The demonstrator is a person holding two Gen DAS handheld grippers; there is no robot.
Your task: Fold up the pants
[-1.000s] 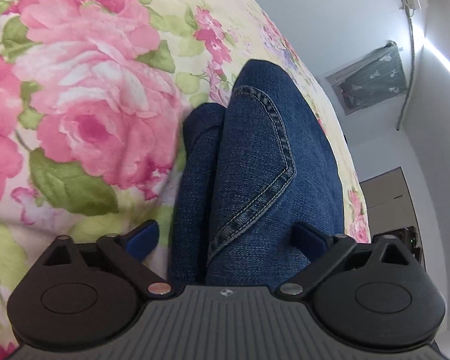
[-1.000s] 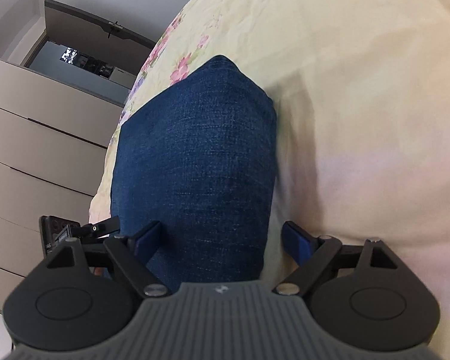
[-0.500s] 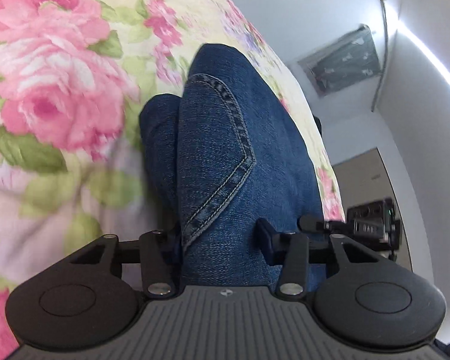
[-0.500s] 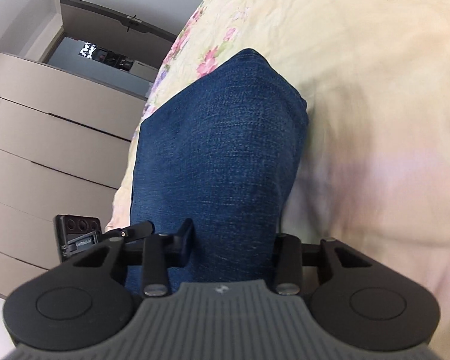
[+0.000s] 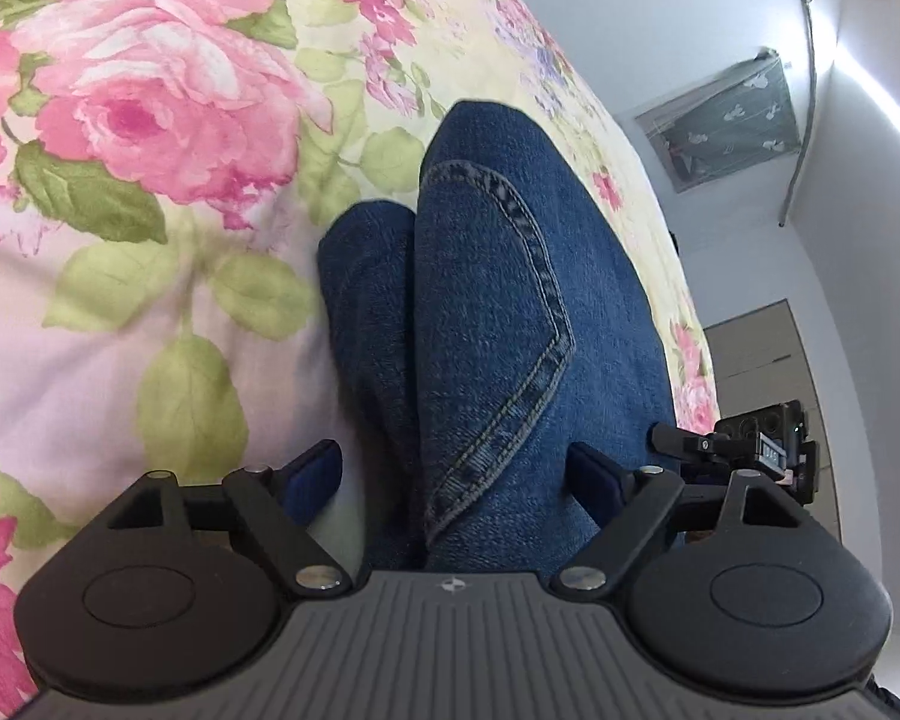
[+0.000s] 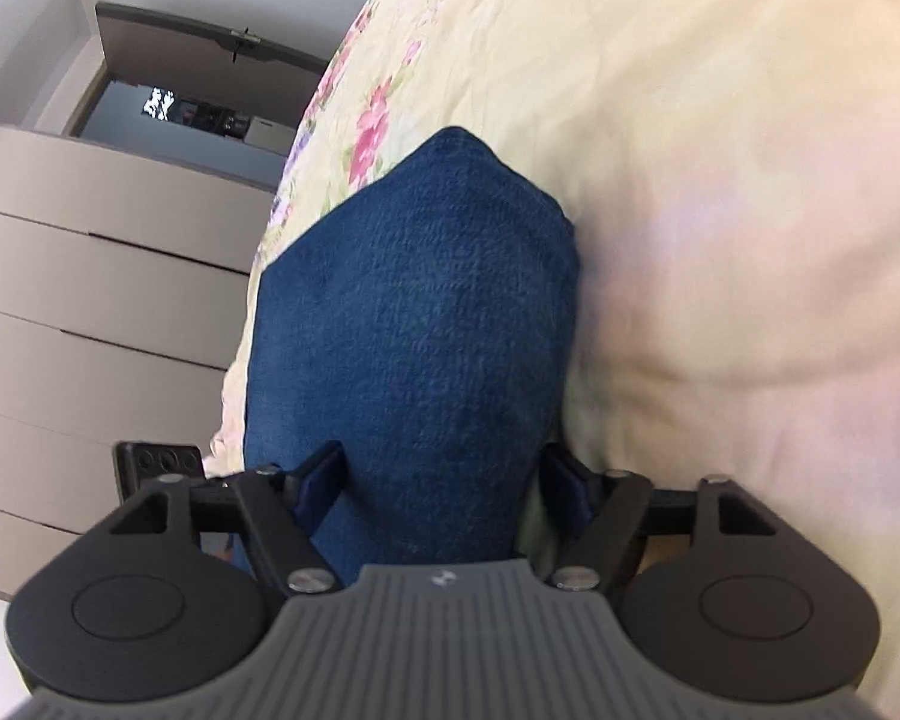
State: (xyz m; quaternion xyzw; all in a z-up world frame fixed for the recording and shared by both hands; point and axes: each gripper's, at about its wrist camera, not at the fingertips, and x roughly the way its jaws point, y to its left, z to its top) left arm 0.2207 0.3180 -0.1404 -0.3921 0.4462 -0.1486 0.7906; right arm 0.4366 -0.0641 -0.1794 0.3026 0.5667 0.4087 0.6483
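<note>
The blue denim pants (image 5: 498, 312) lie folded in a compact stack on the floral bedspread (image 5: 150, 120); a stitched back pocket faces up in the left wrist view. My left gripper (image 5: 456, 480) is open, its blue-padded fingers (image 5: 315, 474) spread on either side of the near edge of the stack. In the right wrist view the pants (image 6: 426, 330) show as a plain denim block on the cream part of the spread (image 6: 720, 210). My right gripper (image 6: 444, 480) is open, its fingers (image 6: 321, 480) straddling the near end of the stack.
The other gripper's camera block (image 5: 762, 450) shows at the right of the left wrist view. A beige drawer unit (image 6: 90, 330) and a dark doorway (image 6: 198, 108) stand past the bed edge. A covered window (image 5: 726, 120) is on the far wall.
Both grippers closed on the folded pants half a second ago and have opened again, letting go. The stack lies in place on the bed.
</note>
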